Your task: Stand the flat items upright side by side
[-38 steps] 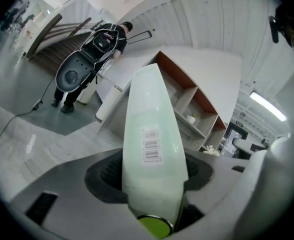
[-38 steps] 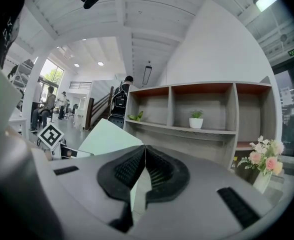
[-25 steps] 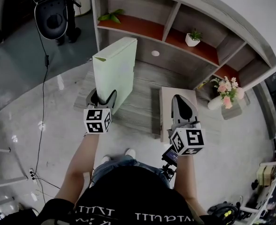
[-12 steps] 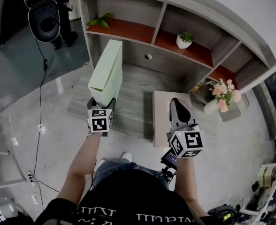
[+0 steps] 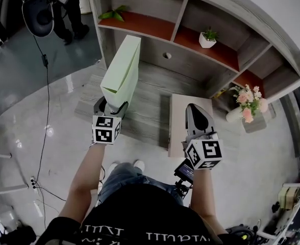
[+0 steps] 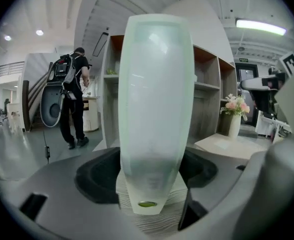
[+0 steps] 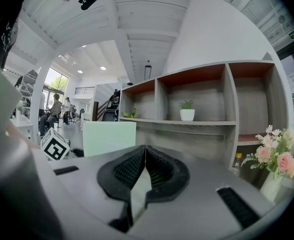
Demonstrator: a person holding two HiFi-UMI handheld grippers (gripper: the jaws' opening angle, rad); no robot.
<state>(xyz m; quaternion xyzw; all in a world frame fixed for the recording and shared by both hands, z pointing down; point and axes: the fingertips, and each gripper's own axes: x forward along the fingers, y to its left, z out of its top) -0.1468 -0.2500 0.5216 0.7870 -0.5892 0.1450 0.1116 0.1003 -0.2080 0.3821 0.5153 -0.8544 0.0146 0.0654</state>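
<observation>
Your left hand-held gripper (image 5: 111,107) clamps the pale green box (image 5: 122,68) low down, its jaws just eased a touch wider; the box is upright over the wooden worktop (image 5: 150,111); your right hand-held gripper (image 5: 198,117), jaws together and empty, hovers over the beige board (image 5: 176,121) lying flat beside it; the shelf unit (image 5: 191,60) stands behind.

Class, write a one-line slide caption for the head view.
Left gripper, jaws just opening, has pale green box upright between them; shut right gripper above flat beige board.
</observation>
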